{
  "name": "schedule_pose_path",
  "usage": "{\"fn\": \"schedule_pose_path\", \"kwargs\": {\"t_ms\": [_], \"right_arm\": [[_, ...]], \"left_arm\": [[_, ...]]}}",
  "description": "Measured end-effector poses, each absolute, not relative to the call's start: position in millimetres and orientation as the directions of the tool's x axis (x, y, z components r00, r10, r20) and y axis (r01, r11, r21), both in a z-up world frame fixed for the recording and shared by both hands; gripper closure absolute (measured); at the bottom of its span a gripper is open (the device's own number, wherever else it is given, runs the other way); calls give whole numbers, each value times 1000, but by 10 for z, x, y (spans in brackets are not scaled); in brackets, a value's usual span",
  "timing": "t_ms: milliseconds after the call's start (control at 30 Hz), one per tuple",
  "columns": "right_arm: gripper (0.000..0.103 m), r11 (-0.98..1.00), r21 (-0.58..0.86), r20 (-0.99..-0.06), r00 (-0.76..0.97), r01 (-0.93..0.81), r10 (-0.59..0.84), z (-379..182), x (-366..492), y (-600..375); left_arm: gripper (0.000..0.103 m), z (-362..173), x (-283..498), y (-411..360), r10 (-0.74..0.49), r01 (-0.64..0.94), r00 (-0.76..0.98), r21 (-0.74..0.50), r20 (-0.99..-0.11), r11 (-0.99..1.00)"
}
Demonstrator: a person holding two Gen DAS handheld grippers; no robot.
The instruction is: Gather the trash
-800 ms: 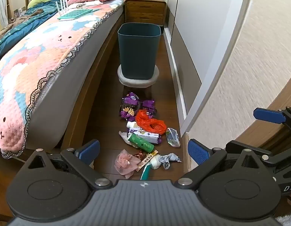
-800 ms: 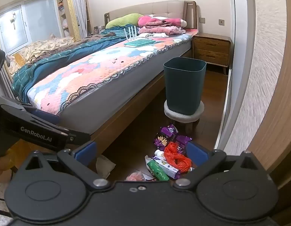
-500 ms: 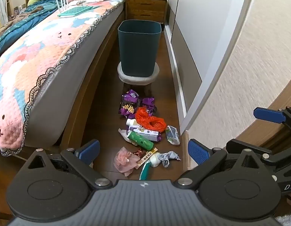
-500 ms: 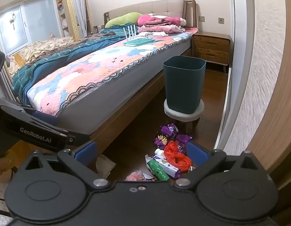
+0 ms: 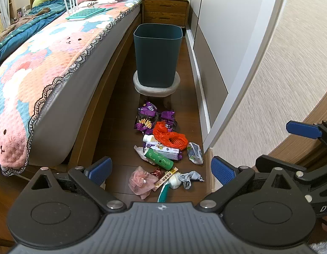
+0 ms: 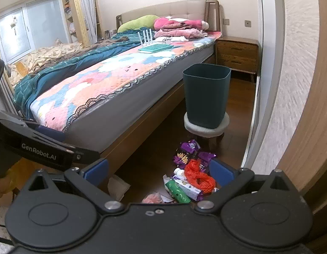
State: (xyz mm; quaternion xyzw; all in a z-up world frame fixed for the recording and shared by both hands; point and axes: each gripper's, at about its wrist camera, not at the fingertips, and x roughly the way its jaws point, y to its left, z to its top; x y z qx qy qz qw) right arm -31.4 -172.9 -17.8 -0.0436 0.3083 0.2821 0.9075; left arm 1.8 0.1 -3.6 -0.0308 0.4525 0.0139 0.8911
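Bed [image 5: 57, 67] left of teal bin [image 5: 158, 53] on stool [image 5: 156, 89], floor litter including orange net [image 5: 170, 136], both claws spread, empty, perhaps hovering.

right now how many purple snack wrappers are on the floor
2. One purple wrapper lies just in front of the stool; a second purple wrapper sits at its right, touching the orange net bag. More may hide under the pile.

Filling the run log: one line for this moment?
phase: approach | left tongs: open, empty | right tongs: open, empty | trash pile: on floor | bin: upright on stool
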Motion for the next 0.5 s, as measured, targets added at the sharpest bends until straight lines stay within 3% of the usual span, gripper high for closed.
{"fn": "schedule_pose_path", "kwargs": {"t_ms": [500], "right_arm": [[1,846,110,-572,663,-522,483,-150,-328,-1696]], "left_arm": [[2,-36,12,35,10,-63,597,-35,-802,997]]}}
